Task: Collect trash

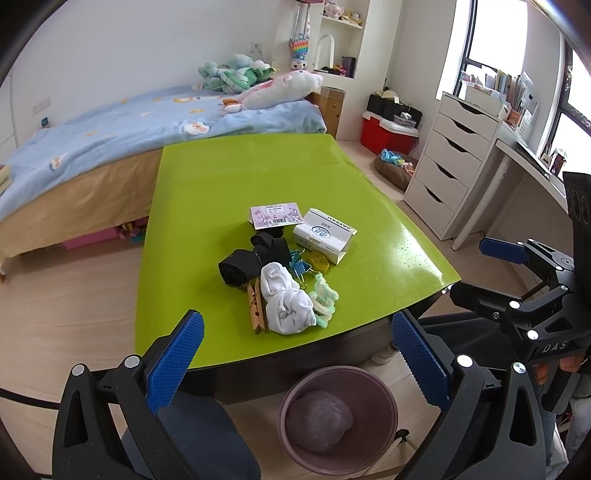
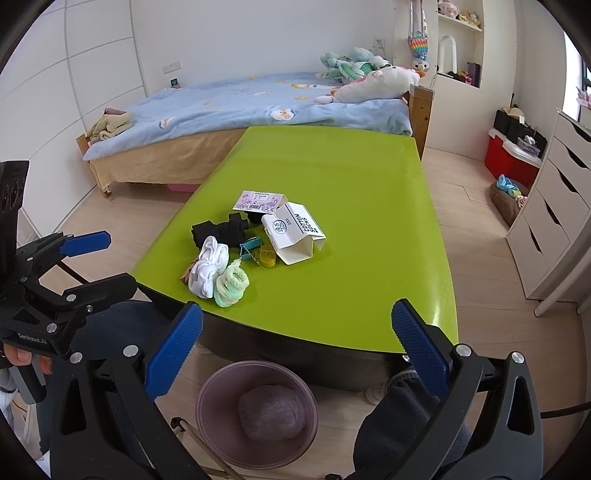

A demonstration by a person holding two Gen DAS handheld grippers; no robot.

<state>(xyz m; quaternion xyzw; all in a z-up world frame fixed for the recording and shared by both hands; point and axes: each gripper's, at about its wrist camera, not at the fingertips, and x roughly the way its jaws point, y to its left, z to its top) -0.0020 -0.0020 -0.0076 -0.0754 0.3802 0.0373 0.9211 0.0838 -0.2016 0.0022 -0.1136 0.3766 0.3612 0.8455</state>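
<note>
Both the left gripper (image 1: 295, 363) and right gripper (image 2: 297, 354) hover with fingers spread, holding nothing, above a mauve bin (image 1: 338, 419) on the floor below the green surface's (image 1: 258, 177) near edge. Mid-surface clutter: sock box (image 1: 325, 236), purple card (image 1: 274, 214), white sock (image 1: 284, 299), black socks (image 1: 255, 258); the smaller bits between them are hard to make out.

Setting: home, a child's bedroom. Ahead of the gripper, beyond the green table (image 1: 258, 177), a bed (image 1: 110, 147) with blue printed blanket and plush toys (image 1: 280, 86). To the right, a white drawer unit (image 1: 450, 155) under a window. Wall shelves (image 2: 460, 22) hold small stuffed figures. Light wood floor.
</note>
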